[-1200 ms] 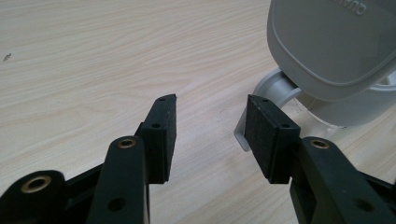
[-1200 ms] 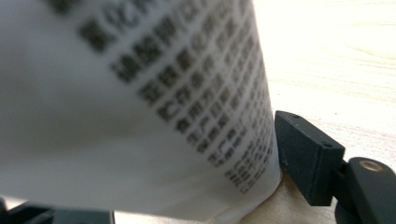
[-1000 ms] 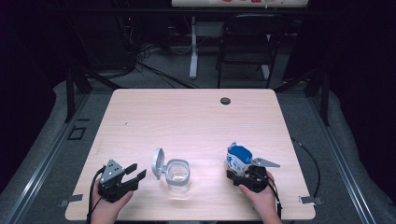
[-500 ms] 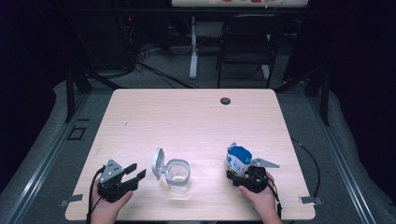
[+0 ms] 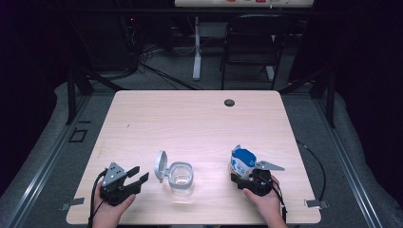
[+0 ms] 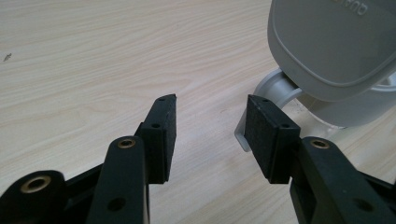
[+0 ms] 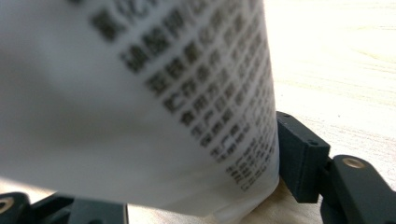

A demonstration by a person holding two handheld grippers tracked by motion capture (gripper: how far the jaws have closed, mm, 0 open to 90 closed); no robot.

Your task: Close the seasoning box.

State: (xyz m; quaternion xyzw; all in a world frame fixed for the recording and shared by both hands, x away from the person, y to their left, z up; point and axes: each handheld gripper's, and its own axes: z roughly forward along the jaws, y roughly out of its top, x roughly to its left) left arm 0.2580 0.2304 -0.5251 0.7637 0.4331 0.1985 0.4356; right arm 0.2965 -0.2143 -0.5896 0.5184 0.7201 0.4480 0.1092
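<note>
From the high view, a person's two hands rest at the near edge of a pale wooden table (image 5: 199,118), each holding a two-jaw gripper. The left gripper (image 5: 137,175) sits with its jaws spread and empty, pointed toward a clear container (image 5: 181,175) whose grey hinged lid (image 5: 160,166) stands flipped open on the container's left side. To the right, well apart from the container, the right gripper (image 5: 236,176) is at the base of a blue-and-white bag (image 5: 243,160) that stands upright on the tabletop, its top torn or folded open. In the left gripper view, the black pads (image 6: 164,128) stand apart with bare wood between them; the underside of the raised lid (image 6: 331,44) and its hinge loom just beyond the right-hand jaw, near but not touched. In the right gripper view, the bag (image 7: 140,93), its printed white side blurred by closeness, sits between the jaws; the jaws have just been closing, and the one visible pad (image 7: 299,154) lies against the bag's lower edge, so it appears pinched rather than merely framed. Judged from this, the container is already opened and the bag is being secured; lifting it, carrying it over and pouring into the container all appear left to do.
</note>
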